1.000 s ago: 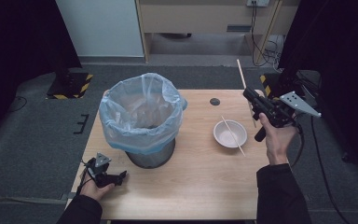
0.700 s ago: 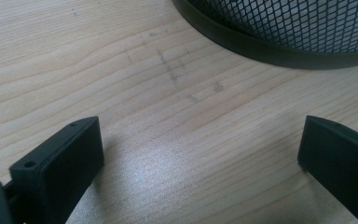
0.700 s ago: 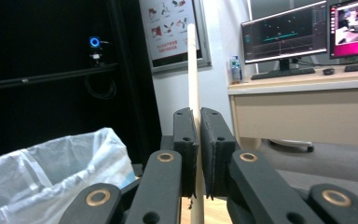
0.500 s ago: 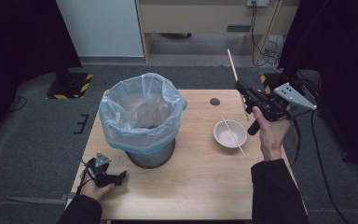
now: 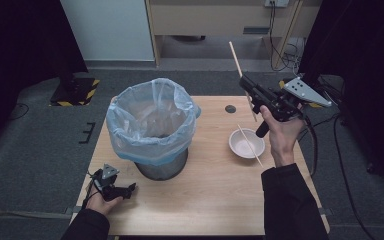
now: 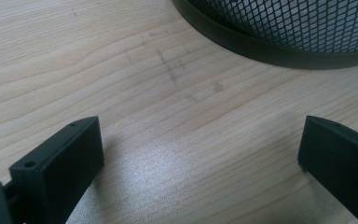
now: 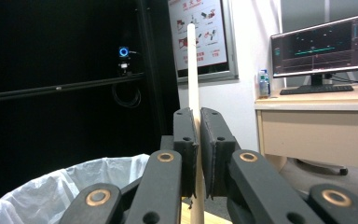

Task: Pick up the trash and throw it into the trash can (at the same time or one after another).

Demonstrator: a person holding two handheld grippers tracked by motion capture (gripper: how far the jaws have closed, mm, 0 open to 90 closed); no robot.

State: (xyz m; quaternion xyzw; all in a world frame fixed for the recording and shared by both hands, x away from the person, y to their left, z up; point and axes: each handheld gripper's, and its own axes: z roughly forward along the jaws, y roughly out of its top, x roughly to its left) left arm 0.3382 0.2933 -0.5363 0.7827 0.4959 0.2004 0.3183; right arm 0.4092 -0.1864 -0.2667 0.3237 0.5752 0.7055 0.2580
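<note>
Item 1, right claw [image 5: 250, 86]: raised above the far right part of the surface [image 5: 220, 200], jaws pressed together on a wooden chopstick [image 5: 241, 70]. In the right gripper view the stick [image 7: 193, 70] stands upright between the two pads, rising well above them, with a shorter end showing below.

Item 2, second chopstick [image 5: 250, 145]: below and just nearer the person than the right claw, lying tilted across the white bowl [image 5: 240, 146], one end past the rim toward the person.

Item 3, bin [image 5: 152, 125]: to the left of the right claw, a mesh basket lined with a pale blue bag, mouth open. Contents cannot be made out through the plastic.

Item 4, left claw [image 5: 125, 190]: resting low at the near left corner, jaws spread wide with nothing between them; the bin's dark base [image 6: 279, 46] lies just ahead of it.

Item 5, risks, as judged:
- The grip sits low on a thin, smooth stick, so a quick swing toward the bin could let it pivot or slip out between the pads.
- The long upper end may catch the bag's rim and drag the liner or tip the bin.
- A release short of the bin mouth would drop the stick onto the surface, where it would probably roll.
</note>
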